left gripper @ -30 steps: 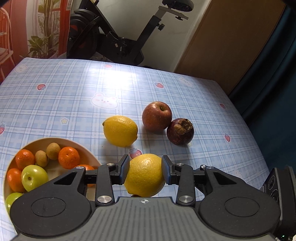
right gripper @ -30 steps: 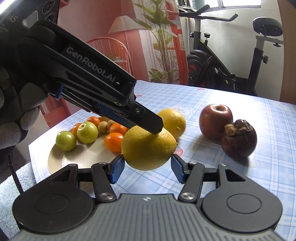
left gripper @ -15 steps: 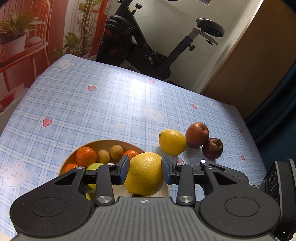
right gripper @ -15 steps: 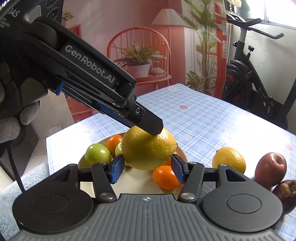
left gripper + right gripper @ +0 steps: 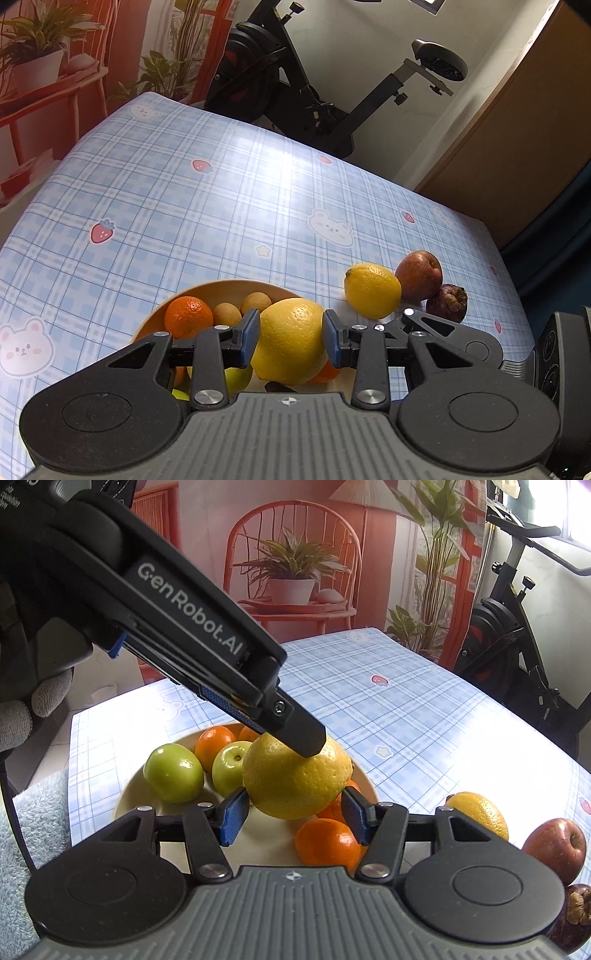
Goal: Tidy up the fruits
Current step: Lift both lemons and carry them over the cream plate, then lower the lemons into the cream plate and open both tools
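Fruits are what I'm sorting, and the one I have in hand is a large yellow round citrus with pebbled skin (image 5: 291,341). My left gripper (image 5: 291,341) is clamped on it, both blue pads pressed against its sides, and it hangs just above the cream round plate (image 5: 229,288). From the right wrist view I see that same citrus sitting between the fingers of my right gripper (image 5: 293,810); the left blue pad touches the peel, the right pad looks a touch apart, so I cannot tell whether this one grips.

On the plate lie two green apples (image 5: 173,773), several small orange mandarins (image 5: 327,843) and two little tan round fruits (image 5: 242,308).

Off the plate, on the blue checked tablecloth with bears and strawberries (image 5: 207,206), a smaller yellow lemon (image 5: 372,290) rests just beside a red apple (image 5: 419,275), and a dark purple mangosteen (image 5: 447,302) sits against the apple. A grey-gloved hand (image 5: 26,709) holds the left tool at the far left edge of the right wrist view.
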A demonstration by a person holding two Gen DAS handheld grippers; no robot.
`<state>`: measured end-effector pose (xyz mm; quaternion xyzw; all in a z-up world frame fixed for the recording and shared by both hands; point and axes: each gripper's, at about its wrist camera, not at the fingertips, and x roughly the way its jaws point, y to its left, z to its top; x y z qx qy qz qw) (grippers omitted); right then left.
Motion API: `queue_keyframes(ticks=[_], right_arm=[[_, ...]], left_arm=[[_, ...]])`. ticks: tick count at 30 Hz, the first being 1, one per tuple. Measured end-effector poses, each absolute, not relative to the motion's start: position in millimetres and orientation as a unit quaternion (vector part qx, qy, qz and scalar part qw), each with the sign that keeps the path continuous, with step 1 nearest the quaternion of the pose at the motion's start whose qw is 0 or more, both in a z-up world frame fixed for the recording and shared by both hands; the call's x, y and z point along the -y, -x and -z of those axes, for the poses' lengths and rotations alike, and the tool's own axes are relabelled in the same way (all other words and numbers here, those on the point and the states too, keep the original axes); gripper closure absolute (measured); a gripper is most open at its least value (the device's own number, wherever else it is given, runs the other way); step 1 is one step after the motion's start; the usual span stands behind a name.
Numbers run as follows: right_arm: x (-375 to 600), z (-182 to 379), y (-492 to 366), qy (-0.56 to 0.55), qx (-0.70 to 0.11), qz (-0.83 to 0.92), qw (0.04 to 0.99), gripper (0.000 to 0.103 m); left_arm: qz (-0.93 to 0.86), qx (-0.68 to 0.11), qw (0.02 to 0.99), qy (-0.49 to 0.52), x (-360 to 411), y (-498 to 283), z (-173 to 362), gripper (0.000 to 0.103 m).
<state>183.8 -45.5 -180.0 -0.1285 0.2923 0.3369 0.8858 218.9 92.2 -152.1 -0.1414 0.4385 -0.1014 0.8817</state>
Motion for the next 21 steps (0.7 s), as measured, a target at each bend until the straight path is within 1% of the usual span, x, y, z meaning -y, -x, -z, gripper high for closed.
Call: queue_keyframes(ticks=[10,17,21], right_arm=[[51.6,181.2,-175.3,0.138,-0.285,-0.332,0.888,0.045],[67.7,177.8,-168.0,0.115,-0.281,-0.319,0.898,0.045],[93.1,176.4,-161.6,0.069,-0.272,-0.298,0.912,0.045]], left_arm=[[0.087,-0.431,0.889,0.128,-93.4,-214.4,150.2,0.066],[0.075,-0.423,0.896,0.112,-83.8,-214.4,143.5,0.066],[0.072,-0.413,0.903,0.093,-72.5,-214.9,137.1,0.066]])
